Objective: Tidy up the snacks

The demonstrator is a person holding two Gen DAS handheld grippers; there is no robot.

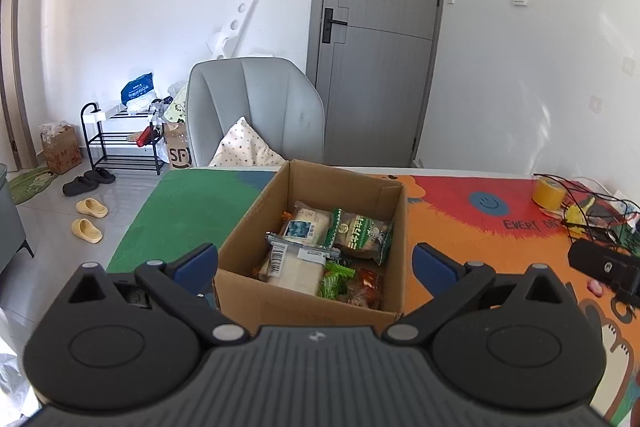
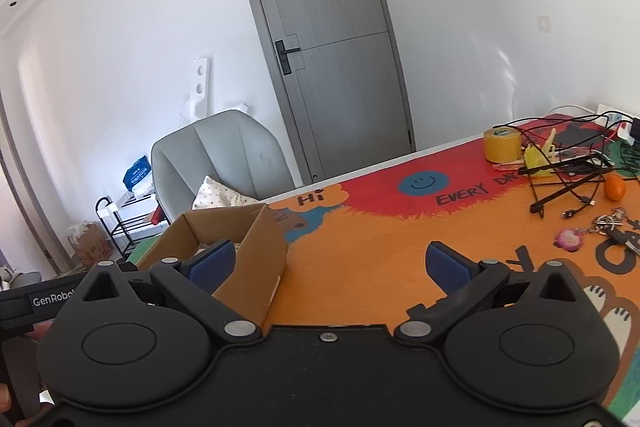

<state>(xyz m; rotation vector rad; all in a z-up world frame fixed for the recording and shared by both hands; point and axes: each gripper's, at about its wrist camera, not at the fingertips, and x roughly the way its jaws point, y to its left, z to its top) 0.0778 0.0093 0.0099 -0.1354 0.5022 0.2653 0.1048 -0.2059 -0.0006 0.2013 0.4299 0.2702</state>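
Left gripper [image 1: 314, 259]: jaws spread wide, nothing between the pads, hovering above the near wall of the cardboard box [image 1: 256, 227]. Right gripper [image 2: 326, 267]: also spread wide and empty, held over bare mat to the right of the box.

Snacks all lie inside the box, loosely piled: a pale flat packet [image 1: 294, 269] nearest, small green and red wrapped pieces [image 1: 348, 285] beside it, then a white pack with a blue label [image 1: 306, 225] and a green-printed pack [image 1: 362, 233] toward the far wall.

Risks, as judged:
- Packets overlap. Closing on the top one may catch the edge of its neighbour and drag two out at once.
- Film wrappers look slick and soft; a pinch on a corner could slip or crush the contents.
- The box is light and unrestrained. A pad striking the near wall could push it across the table mat [image 1: 460, 227].
- Farther right, the cables [image 2: 568, 187], yellow tape roll [image 2: 502, 145], orange [image 2: 614, 187] and keys [image 2: 608, 227] crowd the mat; a wide right-hand sweep could snag them.
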